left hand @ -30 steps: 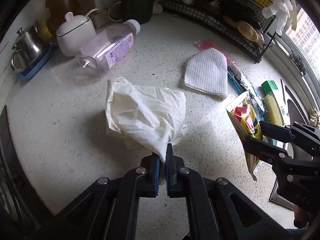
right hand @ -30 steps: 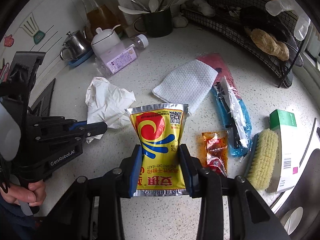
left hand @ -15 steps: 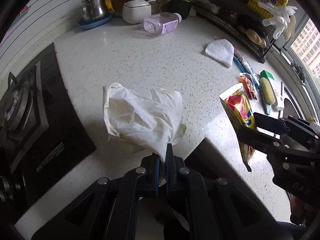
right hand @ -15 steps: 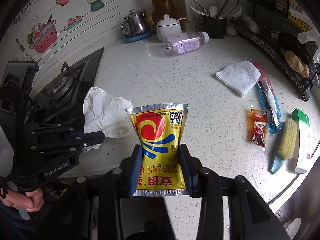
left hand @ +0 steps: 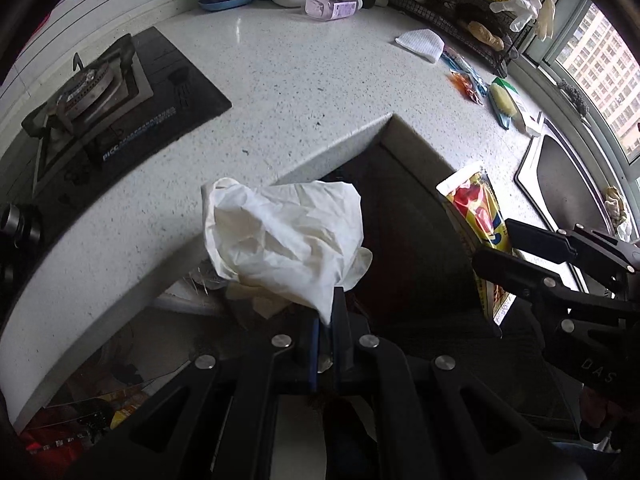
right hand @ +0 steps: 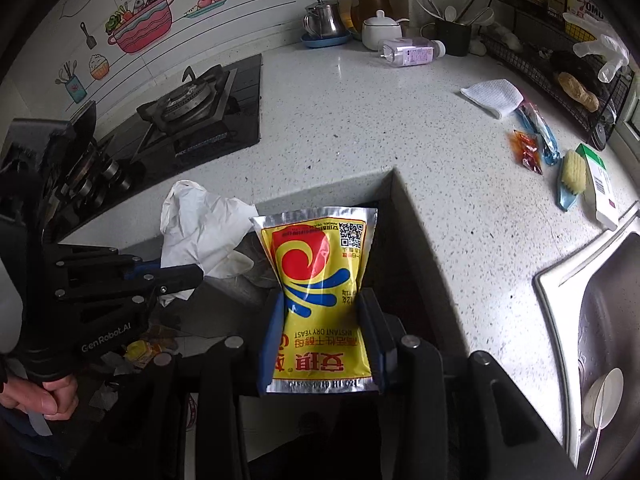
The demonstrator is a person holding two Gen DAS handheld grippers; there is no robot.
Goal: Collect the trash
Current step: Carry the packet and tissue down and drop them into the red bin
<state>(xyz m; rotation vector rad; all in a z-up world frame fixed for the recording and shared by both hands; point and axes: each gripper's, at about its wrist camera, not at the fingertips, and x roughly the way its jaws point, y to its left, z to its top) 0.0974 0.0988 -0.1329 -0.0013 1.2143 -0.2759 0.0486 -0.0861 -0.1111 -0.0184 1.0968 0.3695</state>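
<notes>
Jaws clamped: left gripper (left hand: 326,320) pinches crumpled white plastic bag (left hand: 284,240) by a thin corner, right gripper (right hand: 322,332) squeezes yellow foil yeast packet (right hand: 320,292); bag may slip.

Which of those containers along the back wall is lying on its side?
The clear bottle with the pale purple label; the steel pot and white jar stand upright.

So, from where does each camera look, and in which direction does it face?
Left wrist: sits on the left tool, faces over the counter's inner corner toward the stove; shows its fingers shut on the white bag, and the right tool.
Right wrist: sits on the right tool, faces likewise; shows its fingers on the yeast packet, the left tool and left hand.
Shared: bag, packet, stove.
</notes>
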